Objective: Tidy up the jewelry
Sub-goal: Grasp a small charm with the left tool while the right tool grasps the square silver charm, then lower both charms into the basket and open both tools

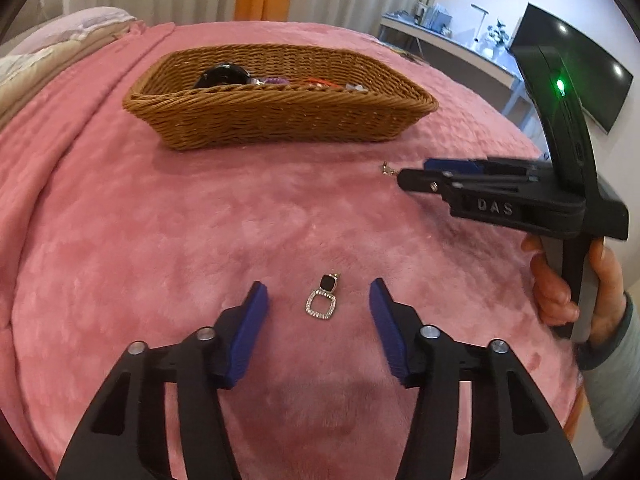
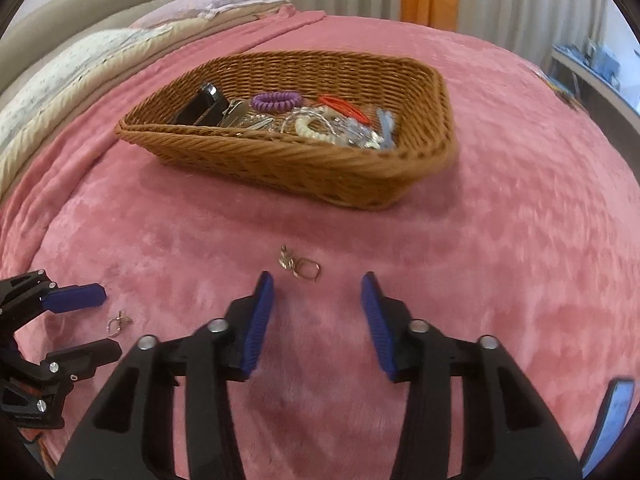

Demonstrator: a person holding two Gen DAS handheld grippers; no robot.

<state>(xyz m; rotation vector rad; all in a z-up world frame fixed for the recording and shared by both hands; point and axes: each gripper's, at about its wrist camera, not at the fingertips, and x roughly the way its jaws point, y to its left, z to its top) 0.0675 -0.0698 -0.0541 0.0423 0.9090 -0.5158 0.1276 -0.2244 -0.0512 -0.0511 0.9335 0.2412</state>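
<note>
On the pink bed blanket (image 1: 160, 220), the left gripper (image 1: 318, 296) is spread wide around an earring (image 1: 322, 298); the right gripper (image 2: 318, 290), also wide apart and empty, sits just short of a second earring (image 2: 301, 266), near the basket (image 2: 300, 168).

Bed with pink fleece blanket (image 1: 160, 220), wicker basket (image 1: 280, 120) toward its far edge, black-stone earring (image 1: 323, 297) on the blanket nearer the front edge, second small earring (image 2: 301, 265) lying near it
</note>
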